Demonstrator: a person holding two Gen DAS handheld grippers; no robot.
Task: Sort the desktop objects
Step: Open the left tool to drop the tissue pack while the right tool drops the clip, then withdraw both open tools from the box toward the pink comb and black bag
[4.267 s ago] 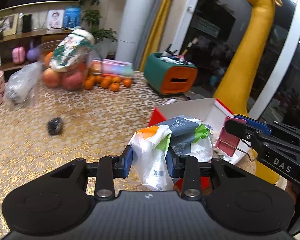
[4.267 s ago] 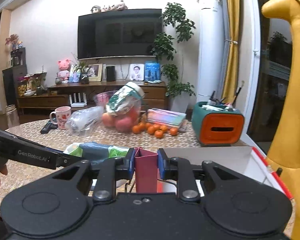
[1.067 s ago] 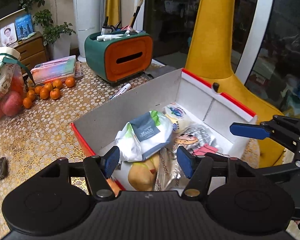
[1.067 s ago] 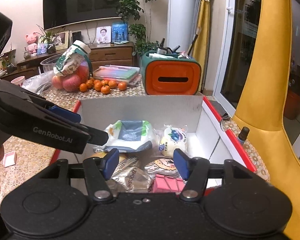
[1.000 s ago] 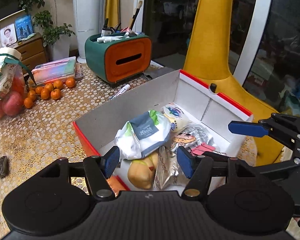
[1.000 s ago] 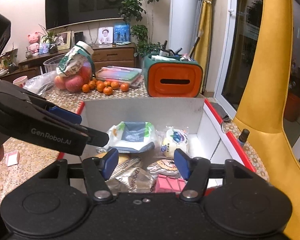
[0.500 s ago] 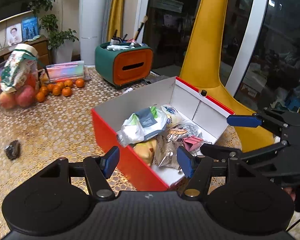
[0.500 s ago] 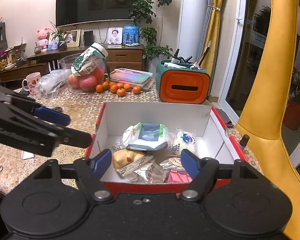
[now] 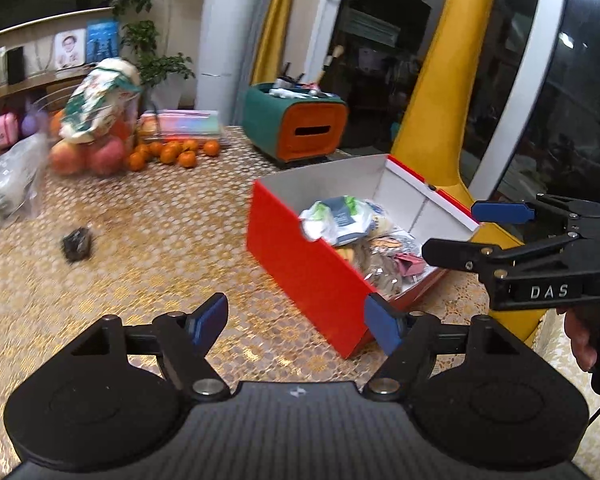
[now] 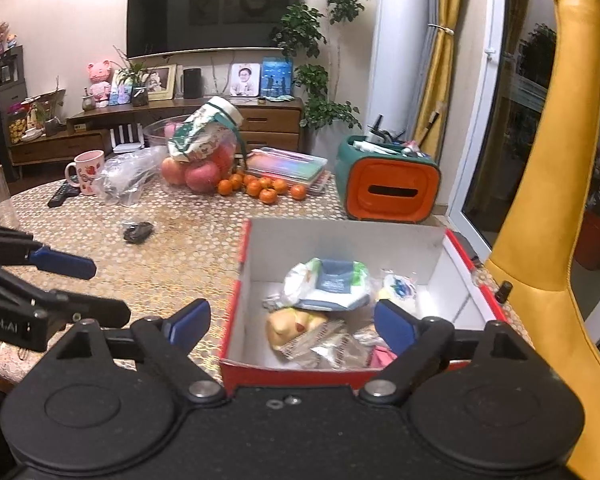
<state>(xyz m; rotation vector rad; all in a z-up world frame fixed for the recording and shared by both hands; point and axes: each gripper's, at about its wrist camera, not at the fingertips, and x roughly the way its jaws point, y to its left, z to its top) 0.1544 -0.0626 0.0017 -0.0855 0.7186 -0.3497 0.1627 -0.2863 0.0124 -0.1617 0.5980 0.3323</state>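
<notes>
Both grippers are empty, jaws opening: the left gripper [image 9: 296, 322] is over the surface [image 9: 152, 240], the right gripper [image 10: 290, 322] at the near edge of the red box [image 10: 236, 276]. One dark small item [image 9: 76, 244] lies far left, well apart from the box. Judged next: carry the left gripper there, straddle the item, then close.

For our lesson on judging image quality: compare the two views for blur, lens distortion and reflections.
Left wrist view: motion blur smears the fruit bag and tablecloth; the window carries reflections. Right wrist view: sharper, the red box crisp; fisheye bends the curtain and window frame.
</notes>
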